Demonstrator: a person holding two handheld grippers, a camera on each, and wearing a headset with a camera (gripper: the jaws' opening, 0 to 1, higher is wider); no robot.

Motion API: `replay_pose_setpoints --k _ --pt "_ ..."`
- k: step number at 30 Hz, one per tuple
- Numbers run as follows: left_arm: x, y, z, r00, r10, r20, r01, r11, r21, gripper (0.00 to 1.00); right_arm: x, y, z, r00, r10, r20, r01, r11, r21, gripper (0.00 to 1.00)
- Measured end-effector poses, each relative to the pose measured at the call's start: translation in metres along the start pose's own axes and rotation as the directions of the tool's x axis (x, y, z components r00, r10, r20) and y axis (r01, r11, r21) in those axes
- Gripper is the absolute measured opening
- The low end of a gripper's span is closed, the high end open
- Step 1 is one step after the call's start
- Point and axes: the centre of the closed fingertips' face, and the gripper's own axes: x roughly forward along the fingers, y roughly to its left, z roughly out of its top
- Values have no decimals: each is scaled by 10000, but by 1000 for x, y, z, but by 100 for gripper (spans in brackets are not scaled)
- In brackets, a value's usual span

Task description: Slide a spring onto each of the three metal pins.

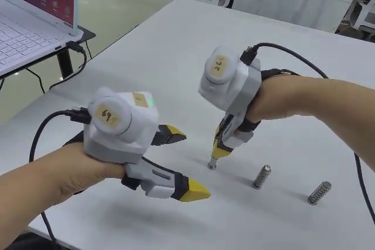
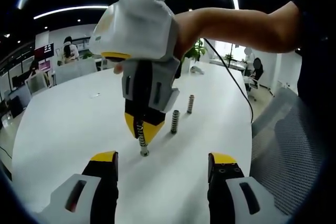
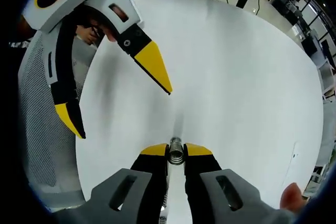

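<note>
The right hand-held gripper (image 1: 220, 151) stands nearly upright at the middle of the head view. It is clenched on a spring (image 2: 140, 131) whose lower end meets the third pin (image 1: 212, 164). To the right in that frame a nearer loaded pin (image 1: 262, 176) and a farther loaded pin (image 1: 320, 192) already wear their springs, both leaning a little. The left hand-held gripper (image 1: 186, 163) hangs at lower left with its jaws spread wide. It grasps nothing and sits near the pin without touching it.

From where I stand, the worry is the pin. It looks to be resting loose on the white tabletop (image 1: 176, 57) with nothing steadying it. A push that is slightly off its axis could tip it or skid it away. The spring is pinched high up, so its free coils could bow sideways and jam. If the jaws let go too soon, the spring might hop off and roll.

The left gripper view looks from low down and shows the coils running from the yellow tips to the pin's foot, which the head view mostly hides behind the gripper. The right gripper view looks at the spring end-on between its tips, with the open left jaws at upper left. There the spring covers the pin beneath it.
</note>
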Motion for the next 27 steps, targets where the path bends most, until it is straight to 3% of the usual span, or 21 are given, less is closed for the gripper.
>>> replay_pose_setpoints --k 19,27 --pt "0 1 -2 10000 -2 -51 1 10000 -67 64 22 1 -9 9999 123 -97 -121 9995 297 9" --pt "1 -1 -3 9999 -55 -101 55 10000 -37 63 21 6 -9 9997 227 -111 -222 9988 432 9"
